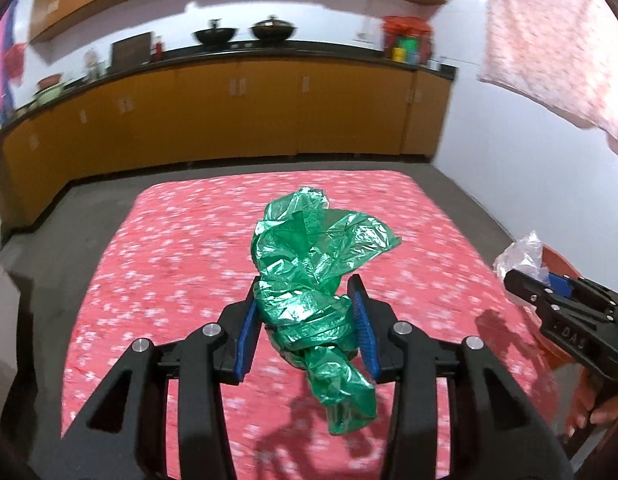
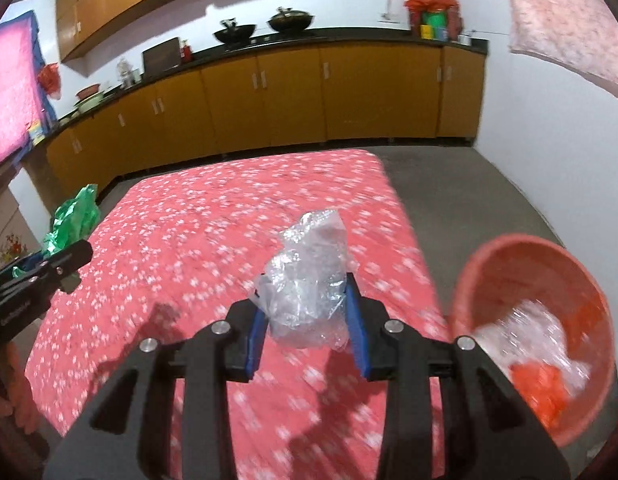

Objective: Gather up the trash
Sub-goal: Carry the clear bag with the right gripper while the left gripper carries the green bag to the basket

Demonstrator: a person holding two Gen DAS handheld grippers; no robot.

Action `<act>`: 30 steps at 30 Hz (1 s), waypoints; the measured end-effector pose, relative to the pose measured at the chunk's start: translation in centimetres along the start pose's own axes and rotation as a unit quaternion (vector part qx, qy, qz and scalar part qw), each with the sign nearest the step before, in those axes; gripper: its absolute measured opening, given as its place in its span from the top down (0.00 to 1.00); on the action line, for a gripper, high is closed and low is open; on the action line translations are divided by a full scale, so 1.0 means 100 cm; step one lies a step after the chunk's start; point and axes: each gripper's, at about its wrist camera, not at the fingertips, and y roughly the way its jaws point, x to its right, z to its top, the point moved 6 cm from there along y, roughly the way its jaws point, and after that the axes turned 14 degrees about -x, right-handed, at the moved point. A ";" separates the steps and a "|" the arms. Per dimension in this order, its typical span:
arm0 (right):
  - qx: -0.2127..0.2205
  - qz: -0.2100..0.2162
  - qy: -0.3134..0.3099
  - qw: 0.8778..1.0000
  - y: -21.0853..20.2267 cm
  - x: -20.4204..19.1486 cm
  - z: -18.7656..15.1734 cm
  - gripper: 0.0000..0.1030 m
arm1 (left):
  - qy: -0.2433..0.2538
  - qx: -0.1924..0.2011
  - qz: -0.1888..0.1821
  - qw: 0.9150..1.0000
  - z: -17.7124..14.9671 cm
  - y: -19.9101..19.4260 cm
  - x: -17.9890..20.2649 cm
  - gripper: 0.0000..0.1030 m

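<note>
1. The left gripper (image 1: 307,312) is clenching its blue-padded fingers (image 1: 245,336) on a crumpled green plastic bag (image 1: 315,276); the bag is bulging above the pads and trailing below them, held clear of the bed.
2. The right gripper (image 2: 307,314) is squeezing its fingers (image 2: 357,320) on a crumpled clear plastic bag (image 2: 307,276), which is sticking up past the tips.
3. Both grippers are tilting downward over the red bedspread with white flower print (image 1: 189,248), left one at the left side, right one well apart at the right edge.
4. A person's hand (image 1: 593,408) is gripping the right gripper's handle at the lower right of the left wrist view.
5. A round salmon-pink plastic basin (image 2: 489,264) is sitting just right of the right gripper, beside the bed, holding clear and orange scraps (image 2: 537,392).
</note>
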 end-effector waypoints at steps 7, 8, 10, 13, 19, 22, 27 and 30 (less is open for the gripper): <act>0.015 -0.033 0.049 0.998 -0.040 0.050 -0.030 0.65 | 0.053 0.003 -0.040 0.998 -0.008 -0.008 0.063 0.58; 0.019 -0.040 0.057 0.997 -0.047 0.059 -0.034 0.65 | 0.060 0.003 -0.046 0.997 -0.010 -0.009 0.071 0.58; 0.022 -0.047 0.067 0.996 -0.054 0.071 -0.040 0.65 | 0.073 -0.001 -0.057 0.996 -0.013 -0.008 0.087 0.58; 0.027 -0.061 0.080 0.995 -0.066 0.089 -0.049 0.65 | 0.090 -0.007 -0.071 0.993 -0.016 -0.005 0.110 0.58; 0.036 -0.084 0.105 0.990 -0.085 0.122 -0.064 0.65 | 0.123 -0.011 -0.094 0.988 -0.019 -0.003 0.152 0.58; 0.037 -0.093 0.118 0.988 -0.090 0.134 -0.070 0.65 | 0.133 -0.013 -0.102 0.986 -0.017 0.000 0.166 0.58; 0.039 -0.107 0.134 0.984 -0.096 0.153 -0.077 0.65 | 0.145 -0.018 -0.119 0.982 -0.015 0.005 0.186 0.58; 0.041 -0.112 0.144 0.982 -0.099 0.161 -0.080 0.65 | 0.153 -0.020 -0.130 0.979 -0.015 0.007 0.197 0.58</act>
